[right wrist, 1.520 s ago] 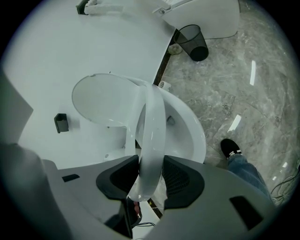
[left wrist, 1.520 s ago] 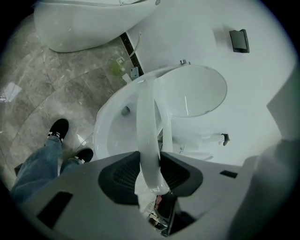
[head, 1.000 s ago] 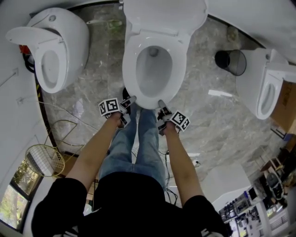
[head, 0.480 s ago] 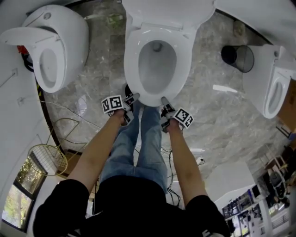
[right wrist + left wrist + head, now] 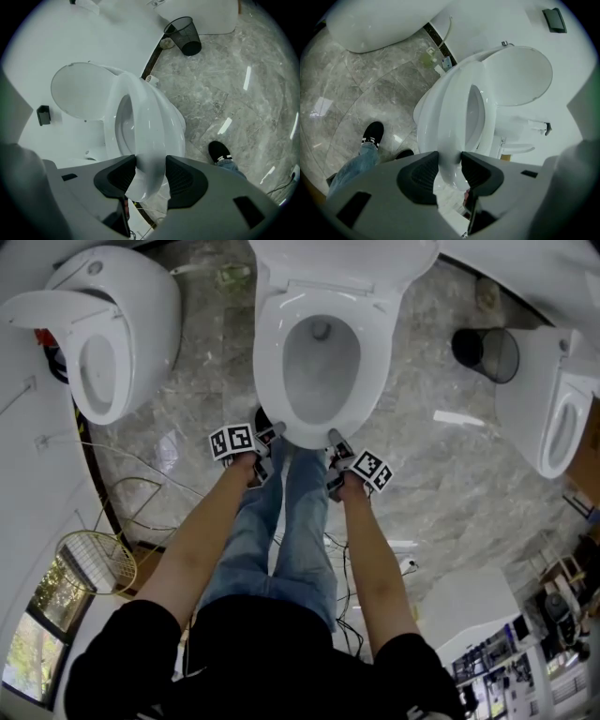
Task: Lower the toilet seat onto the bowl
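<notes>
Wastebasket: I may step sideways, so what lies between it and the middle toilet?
Only bare marble floor, shown in the head view between the wastebasket and the middle toilet. A white strip lies off that line.

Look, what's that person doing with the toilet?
A person grips the front of the seat with a left hand-held gripper and a right hand-held gripper. The right one's jaws have just been opening, seat between them. The seat looks nearly down on the bowl; the lid stands up.

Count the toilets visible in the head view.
3: left toilet by the wall, middle toilet ahead of the person, right toilet at the frame edge. More may lie outside.
</notes>
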A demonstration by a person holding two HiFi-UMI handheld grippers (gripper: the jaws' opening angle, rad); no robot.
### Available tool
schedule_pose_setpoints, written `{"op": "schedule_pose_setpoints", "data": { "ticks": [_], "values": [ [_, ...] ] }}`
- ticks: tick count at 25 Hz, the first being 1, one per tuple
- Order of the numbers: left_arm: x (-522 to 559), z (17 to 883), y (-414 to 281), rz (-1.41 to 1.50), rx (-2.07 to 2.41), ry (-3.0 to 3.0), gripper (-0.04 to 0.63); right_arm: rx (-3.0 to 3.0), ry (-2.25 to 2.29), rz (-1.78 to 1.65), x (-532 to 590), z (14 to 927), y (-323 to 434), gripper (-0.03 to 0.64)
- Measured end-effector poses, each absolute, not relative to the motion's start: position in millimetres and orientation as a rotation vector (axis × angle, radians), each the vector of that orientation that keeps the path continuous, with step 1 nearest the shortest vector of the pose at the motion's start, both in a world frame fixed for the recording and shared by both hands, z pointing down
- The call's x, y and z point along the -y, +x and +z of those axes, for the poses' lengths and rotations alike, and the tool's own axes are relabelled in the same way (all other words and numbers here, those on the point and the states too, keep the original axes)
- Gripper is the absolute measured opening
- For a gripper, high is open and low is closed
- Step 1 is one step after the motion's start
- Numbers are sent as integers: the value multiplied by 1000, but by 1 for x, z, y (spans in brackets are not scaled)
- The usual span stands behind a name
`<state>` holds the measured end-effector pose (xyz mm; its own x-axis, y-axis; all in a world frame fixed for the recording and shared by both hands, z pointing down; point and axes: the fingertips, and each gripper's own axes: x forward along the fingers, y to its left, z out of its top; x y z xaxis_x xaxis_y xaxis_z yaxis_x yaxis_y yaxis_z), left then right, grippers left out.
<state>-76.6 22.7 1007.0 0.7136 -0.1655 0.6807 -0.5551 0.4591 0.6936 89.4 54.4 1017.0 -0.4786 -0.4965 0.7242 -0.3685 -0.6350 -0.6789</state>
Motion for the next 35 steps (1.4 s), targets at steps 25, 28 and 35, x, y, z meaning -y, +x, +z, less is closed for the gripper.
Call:
{"op": "schedule_pose_setpoints", "data": {
  "ticks": [25,28,35],
  "values": [
    [40,654,-62,386,711,1852,6,-2217,-1808,-1437,22,629,106,54],
    [58,585,-65,329,795,2059,6,-2308,-1842,-1204,30,565,111,32],
    [59,441,-85,266,1045,2536,5,-2515,-1909,-570,22,426,94,20]
  ]
}}
